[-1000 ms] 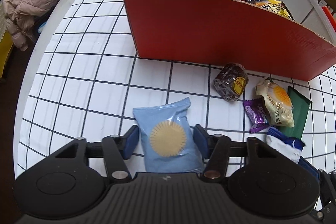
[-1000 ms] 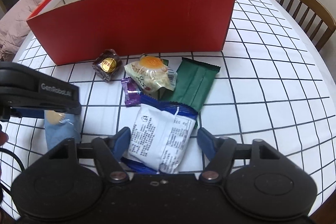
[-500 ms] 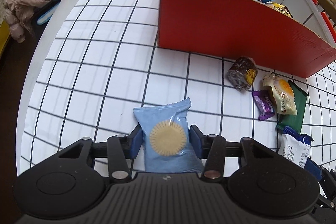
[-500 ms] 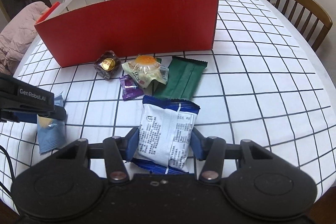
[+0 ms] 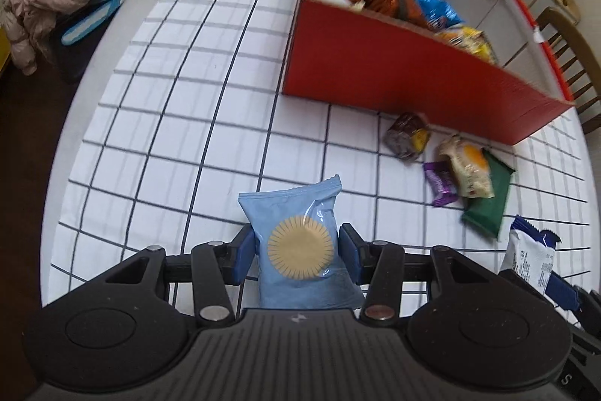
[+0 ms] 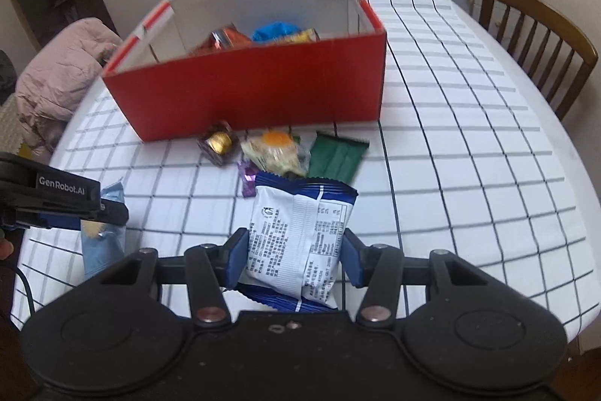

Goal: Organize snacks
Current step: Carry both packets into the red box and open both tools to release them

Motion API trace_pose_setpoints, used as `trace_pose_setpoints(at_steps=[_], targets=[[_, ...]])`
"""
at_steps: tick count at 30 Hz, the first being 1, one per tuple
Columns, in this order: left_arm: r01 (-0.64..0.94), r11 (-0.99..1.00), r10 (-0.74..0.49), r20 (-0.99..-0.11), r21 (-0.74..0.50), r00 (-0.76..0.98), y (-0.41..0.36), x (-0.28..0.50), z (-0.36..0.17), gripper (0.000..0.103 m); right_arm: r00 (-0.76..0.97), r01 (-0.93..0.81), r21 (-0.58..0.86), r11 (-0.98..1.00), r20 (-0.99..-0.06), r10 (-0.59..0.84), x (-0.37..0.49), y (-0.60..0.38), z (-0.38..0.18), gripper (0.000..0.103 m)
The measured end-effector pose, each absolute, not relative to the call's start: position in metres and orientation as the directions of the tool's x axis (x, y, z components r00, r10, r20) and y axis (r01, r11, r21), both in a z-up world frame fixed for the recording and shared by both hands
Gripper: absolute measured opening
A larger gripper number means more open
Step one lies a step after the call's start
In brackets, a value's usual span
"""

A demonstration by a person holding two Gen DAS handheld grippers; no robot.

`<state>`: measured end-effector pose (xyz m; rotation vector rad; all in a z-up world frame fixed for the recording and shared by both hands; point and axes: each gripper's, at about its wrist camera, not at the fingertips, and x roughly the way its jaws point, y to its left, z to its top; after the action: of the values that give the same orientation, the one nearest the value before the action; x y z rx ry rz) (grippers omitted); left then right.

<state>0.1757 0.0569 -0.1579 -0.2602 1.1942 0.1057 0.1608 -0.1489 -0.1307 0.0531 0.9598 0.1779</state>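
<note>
Both grippers (image 5: 296,252) (image 6: 295,256) clamped on snack packets (image 5: 300,247) (image 6: 300,243).

One red cardboard box (image 6: 255,89) on one grid-patterned tablecloth (image 6: 450,123). Inside the box, at least three snack bags (image 5: 409,6); more may be hidden. Four loose snack packets (image 6: 278,149) on the cloth in front of it. Two grippers, left (image 5: 296,248) and right (image 6: 295,254), each clamping one packet: one pale blue (image 5: 300,243), one white-and-blue (image 6: 296,239). One wooden chair (image 6: 533,36).
</note>
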Motion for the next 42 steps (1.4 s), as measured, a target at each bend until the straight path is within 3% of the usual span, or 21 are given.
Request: trace_pose_setpoints(at_steps=[23,33,42], targets=[[-0.096,0.980,-0.093,-0.824,-0.175,0.559,0.034,0.220,-0.043,0.047,0.687,-0.226,0.118,0.967,-0.684,0.244,0.229,-0.155,-0.034,0.051],[-0.107,0.985,-0.049,-0.819,-0.134,0.572,0.025,0.273,-0.030,0.047,0.682,-0.252,0.109,0.962,-0.685,0.256,0.285,-0.157,-0.028,0.051],[-0.155,0.985,0.008,-0.862,-0.082,0.507,0.025,0.329,-0.054,0.047,0.624,-0.280,0.123,0.952,-0.730,0.279,0.341,-0.152,-0.046,0.051]])
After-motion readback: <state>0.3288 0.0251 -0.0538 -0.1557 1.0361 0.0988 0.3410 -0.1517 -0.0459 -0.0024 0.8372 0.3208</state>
